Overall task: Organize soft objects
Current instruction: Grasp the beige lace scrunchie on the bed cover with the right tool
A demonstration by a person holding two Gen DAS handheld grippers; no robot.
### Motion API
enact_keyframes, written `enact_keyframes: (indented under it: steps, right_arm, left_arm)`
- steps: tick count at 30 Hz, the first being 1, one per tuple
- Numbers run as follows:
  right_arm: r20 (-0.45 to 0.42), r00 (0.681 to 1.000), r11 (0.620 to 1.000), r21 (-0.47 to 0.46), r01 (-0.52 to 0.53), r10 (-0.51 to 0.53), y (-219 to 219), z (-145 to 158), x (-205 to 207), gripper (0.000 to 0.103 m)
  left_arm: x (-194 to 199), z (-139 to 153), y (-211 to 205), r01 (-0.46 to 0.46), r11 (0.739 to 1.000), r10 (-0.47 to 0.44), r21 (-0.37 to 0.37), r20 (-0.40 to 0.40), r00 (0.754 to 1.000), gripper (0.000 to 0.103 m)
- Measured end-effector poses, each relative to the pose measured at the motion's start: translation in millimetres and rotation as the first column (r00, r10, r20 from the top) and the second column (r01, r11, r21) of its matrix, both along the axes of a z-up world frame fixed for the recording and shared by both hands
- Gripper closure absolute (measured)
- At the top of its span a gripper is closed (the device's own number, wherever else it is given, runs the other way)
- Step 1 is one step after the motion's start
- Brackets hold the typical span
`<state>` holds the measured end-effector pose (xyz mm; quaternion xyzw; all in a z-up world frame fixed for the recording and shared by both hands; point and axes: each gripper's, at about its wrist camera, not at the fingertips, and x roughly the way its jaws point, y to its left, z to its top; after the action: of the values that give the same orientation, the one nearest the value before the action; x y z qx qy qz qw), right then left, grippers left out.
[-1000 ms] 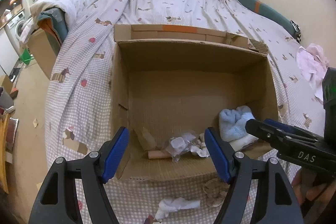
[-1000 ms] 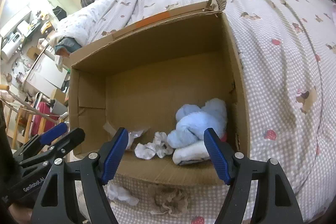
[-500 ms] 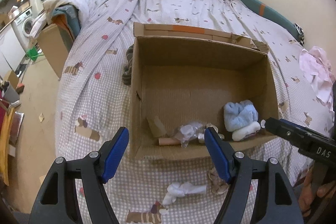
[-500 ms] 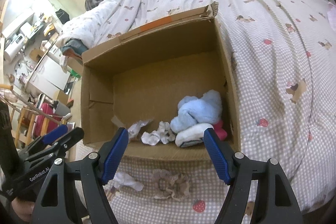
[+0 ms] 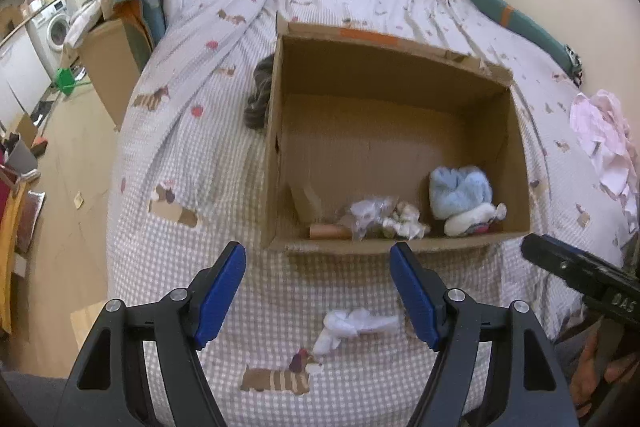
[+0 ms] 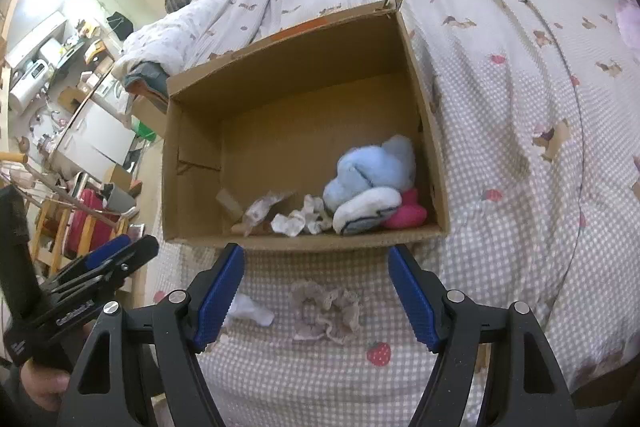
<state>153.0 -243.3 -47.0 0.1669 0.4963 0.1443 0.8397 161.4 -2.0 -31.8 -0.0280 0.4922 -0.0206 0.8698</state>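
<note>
Cardboard box [image 5: 276, 147] matt, rough torn edges. Bedsheet [image 5: 192, 163] checked woven cloth. Blue plush [image 6: 372, 171] fluffy. Gripper pads [image 6: 218, 295] blue ribbed plastic.

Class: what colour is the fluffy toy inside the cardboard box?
Light blue fluffy toy, clearest in the right wrist view.

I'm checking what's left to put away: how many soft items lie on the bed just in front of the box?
2: a white sock lying left of a beige frilly scrunchie, both outside the cardboard box, near its front wall. Others may be hidden below the grippers.
</note>
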Motion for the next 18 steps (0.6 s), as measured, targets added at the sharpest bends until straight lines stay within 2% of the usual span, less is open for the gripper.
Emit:
enact_keyframes:
  steps: [5,9,13,16,18]
  right_arm:
    - [-0.046,0.999,1.000,-0.002,-0.027,0.027,0,-12,-4,0.025]
    - [-0.149,0.986,0.997,-0.014,-0.078,0.075,14,-36,0,0.022]
    - [-0.221,0.965,0.971,-0.159,-0.178,0.141,44,-61,0,0.022]
    - [-0.268,0.948,0.959,-0.174,-0.225,0.174,64,-78,3,0.022]
    - [-0.286,0.938,0.939,-0.218,-0.264,0.197,77,-86,6,0.022]
  left_arm:
    - [-2,-4,12,-0.034,0.999,0.034,0.001,-0.016,0.999,0.031]
    - [-4,-8,25,-0.056,0.998,0.056,-0.003,-0.026,0.998,0.031]
    - [-8,-12,38,-0.070,0.998,0.070,0.002,-0.040,0.997,0.031]
    - [-11,-11,48,-0.089,0.996,0.088,-0.008,-0.047,0.995,0.031]
    - [-13,-11,52,-0.100,0.995,0.100,-0.007,-0.047,0.994,0.031]
